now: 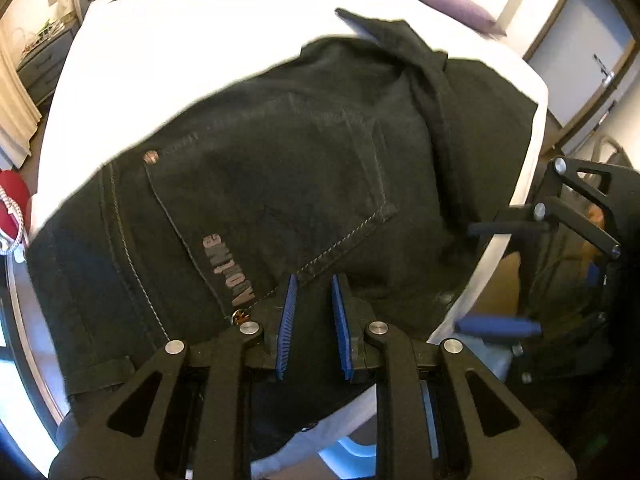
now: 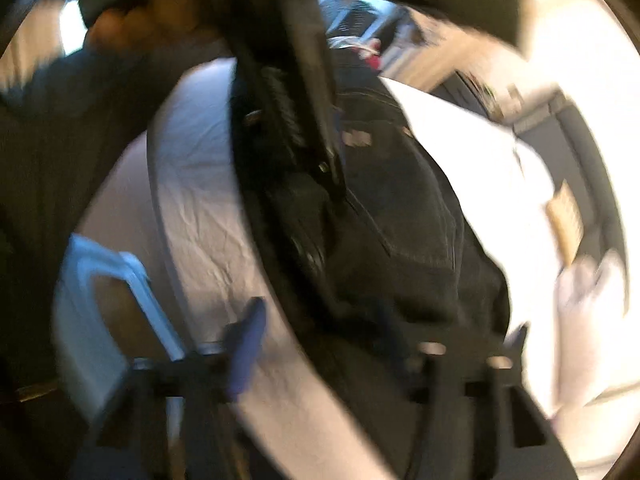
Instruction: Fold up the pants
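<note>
A white-sheeted bed [image 1: 208, 64] fills a bedroom, with a purple cushion [image 1: 456, 10] and pale pillows at its far end, white wardrobe doors [image 1: 532, 4] beyond, a grey chest of drawers [image 1: 44, 68] to the left and a red object with a white cord [image 1: 14, 200] at the near left edge. A light blue plastic chair [image 2: 108, 280] stands beside the bed.

Black denim pants [image 1: 312, 168] lie folded on the sheet near the bed's front edge, seat side up. A stitched back pocket [image 1: 280, 208] faces the camera, a line of pale lettering running along it and copper rivets at its corners. A narrow strip of the same dark cloth rises from the fold toward the far end of the bed.

The left gripper [image 1: 314, 326] points steeply down just above the near edge of the pants, its blue-padded fingers [image 1: 288, 320] a narrow gap apart with nothing pinched between them. The right gripper [image 1: 500, 276] hangs off the bed's right side, turned sideways, its fingers spread wide and empty. The right wrist view is heavily blurred; there the left gripper crosses the frame, with a hand [image 2: 132, 20] on it at top left.
</note>
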The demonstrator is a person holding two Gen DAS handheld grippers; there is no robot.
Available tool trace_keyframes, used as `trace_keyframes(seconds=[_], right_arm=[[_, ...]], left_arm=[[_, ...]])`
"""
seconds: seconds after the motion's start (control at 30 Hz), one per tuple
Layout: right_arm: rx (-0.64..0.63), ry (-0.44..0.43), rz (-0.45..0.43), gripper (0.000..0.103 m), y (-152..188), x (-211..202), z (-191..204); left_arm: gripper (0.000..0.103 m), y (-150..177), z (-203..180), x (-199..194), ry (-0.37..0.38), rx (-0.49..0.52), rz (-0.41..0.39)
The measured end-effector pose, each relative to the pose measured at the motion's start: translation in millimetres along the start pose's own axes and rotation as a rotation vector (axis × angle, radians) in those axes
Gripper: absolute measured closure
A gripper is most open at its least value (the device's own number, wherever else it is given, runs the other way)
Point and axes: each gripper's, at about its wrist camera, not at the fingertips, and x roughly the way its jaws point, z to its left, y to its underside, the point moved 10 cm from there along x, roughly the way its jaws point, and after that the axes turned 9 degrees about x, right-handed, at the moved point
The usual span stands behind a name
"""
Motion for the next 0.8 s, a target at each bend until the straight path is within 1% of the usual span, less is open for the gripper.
trace_keyframes(seconds=[0.03,0.07,0.13,0.17,0.2,0.23,0.27,0.3,0.33,0.43,0.47,0.5,0.57,0.63,0.67,0.7,0.8], right_arm=[[0.070,-0.015,-0.009,0.041,1,-6,-10],[0.167,-0.037,-0.014,0.041,5,-13,-27],[0.308,-0.075,-0.023,0.041,10,-20,-54],[0.415,-0.094,-0.033,0.041,13,-23,-78],[0.496,-0.103,-0.039,0.041,16,-23,-98],[0.576,-0.104,-0.043,0.041,19,-23,-120],[0.683,-0.094,-0.057,0.042,23,-23,-153],[0.758,-0.087,-0.075,0.042,26,-23,-177],[0.857,-0.083,-0.102,0.042,30,-22,-211],[1.110,-0.051,-0.117,0.042,47,-6,-291],[1.185,-0.050,-0.108,0.042,52,4,-316],[1.233,-0.015,-0.082,0.042,57,18,-344],[1.273,0.052,-0.007,0.042,61,48,-380],[1.268,0.084,0.039,0.042,57,73,-398],[1.246,0.124,0.101,0.042,55,93,-407],[1.236,0.152,0.139,0.042,55,106,-412],[1.211,0.200,0.235,0.044,52,146,-425]], left_arm=[[0.085,-9,0,-6,-0.003,-0.001,-0.024],[0.085,-18,-3,-10,0.000,-0.008,-0.048],[0.085,-30,0,-11,0.015,-0.035,-0.067],[0.085,-33,-1,-1,0.022,-0.049,-0.054],[0.085,-31,-3,7,0.030,-0.060,-0.030],[0.085,-23,-3,18,0.036,-0.072,0.001],[0.085,-20,-4,28,0.026,-0.078,0.010],[0.085,-20,-5,30,0.017,-0.080,-0.013],[0.085,-21,-5,30,0.014,-0.082,-0.020],[0.085,-21,-4,29,0.029,-0.109,-0.019],[0.085,-21,-1,29,0.032,-0.114,-0.020],[0.085,-20,-1,29,0.037,-0.119,-0.021],[0.085,-18,1,28,0.045,-0.130,-0.022],[0.085,-18,5,28,0.056,-0.144,-0.025],[0.085,-12,9,25,0.061,-0.147,-0.027],[0.085,-12,11,25,0.069,-0.155,-0.028],[0.085,-9,17,25,0.083,-0.162,-0.031]])
